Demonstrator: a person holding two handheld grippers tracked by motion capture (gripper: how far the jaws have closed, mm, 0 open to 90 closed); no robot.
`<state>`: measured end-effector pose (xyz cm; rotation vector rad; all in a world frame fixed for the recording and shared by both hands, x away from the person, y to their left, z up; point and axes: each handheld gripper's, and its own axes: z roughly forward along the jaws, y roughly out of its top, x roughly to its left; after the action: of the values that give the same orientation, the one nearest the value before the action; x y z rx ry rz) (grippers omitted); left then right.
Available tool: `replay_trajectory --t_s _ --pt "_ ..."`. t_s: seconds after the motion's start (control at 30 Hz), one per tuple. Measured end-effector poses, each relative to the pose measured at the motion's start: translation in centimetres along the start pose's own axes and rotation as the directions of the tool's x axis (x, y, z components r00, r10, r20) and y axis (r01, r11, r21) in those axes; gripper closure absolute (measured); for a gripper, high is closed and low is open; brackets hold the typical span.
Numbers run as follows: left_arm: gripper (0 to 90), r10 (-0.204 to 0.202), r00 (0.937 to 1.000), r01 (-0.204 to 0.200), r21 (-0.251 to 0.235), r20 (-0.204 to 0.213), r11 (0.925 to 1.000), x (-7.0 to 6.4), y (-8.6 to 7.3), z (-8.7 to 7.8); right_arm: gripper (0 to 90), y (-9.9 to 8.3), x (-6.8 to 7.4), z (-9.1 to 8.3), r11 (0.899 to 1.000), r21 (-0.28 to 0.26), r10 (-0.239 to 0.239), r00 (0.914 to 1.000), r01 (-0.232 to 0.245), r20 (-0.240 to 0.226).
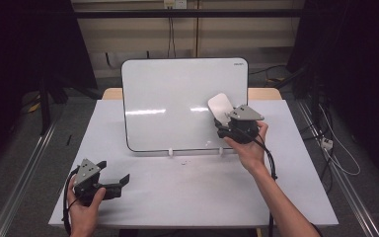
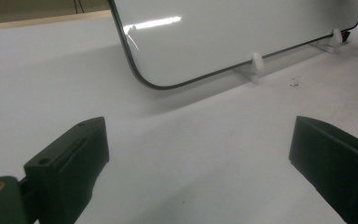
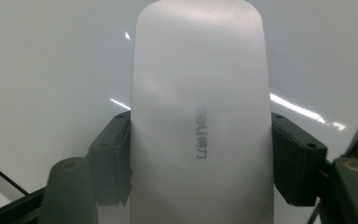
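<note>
A whiteboard (image 1: 177, 101) leans upright on small white feet at the back of the white table (image 1: 187, 182). My right gripper (image 1: 225, 118) is shut on a white board eraser (image 1: 220, 105), held against the board's right part. Seen from the right gripper view, the eraser (image 3: 200, 112) sits between both jaws with the board surface (image 3: 51, 70) close behind it. My left gripper (image 1: 123, 178) rests low at the table's front left, open, with nothing between its jaws. The left gripper view looks across the table toward the board's lower edge (image 2: 205, 42).
The board's white feet (image 2: 256, 63) stand on the table, with a few dark specks (image 2: 294, 83) nearby. Dark curtains flank the scene and cables (image 1: 333, 148) lie on the floor at the right. A metal rail (image 1: 24, 168) runs along the left.
</note>
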<state>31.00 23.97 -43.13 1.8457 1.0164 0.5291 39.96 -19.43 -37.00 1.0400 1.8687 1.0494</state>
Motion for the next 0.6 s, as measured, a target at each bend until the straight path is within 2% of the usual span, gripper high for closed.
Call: replay_trajectory --t_s 0.2,0.33,0.6 --pt "4.8 0.007 1.0 -0.007 0.005 -0.003 1.0 -0.1 0.0 0.1 31.7 -0.4 -0.5 -0.9 1.0 -0.008 -0.003 1.0 0.003 0.008" --pt "4.8 0.006 1.0 -0.006 0.009 0.001 0.9999 -0.1 0.0 0.2 31.7 -0.8 -0.7 -1.4 1.0 -0.005 -0.029 0.9996 0.029 0.003" --pt "4.8 0.011 0.9999 -0.011 0.008 0.006 0.9999 -0.2 0.2 0.4 31.7 -2.3 -1.0 -1.8 1.0 0.01 -0.009 0.9998 0.009 0.017"
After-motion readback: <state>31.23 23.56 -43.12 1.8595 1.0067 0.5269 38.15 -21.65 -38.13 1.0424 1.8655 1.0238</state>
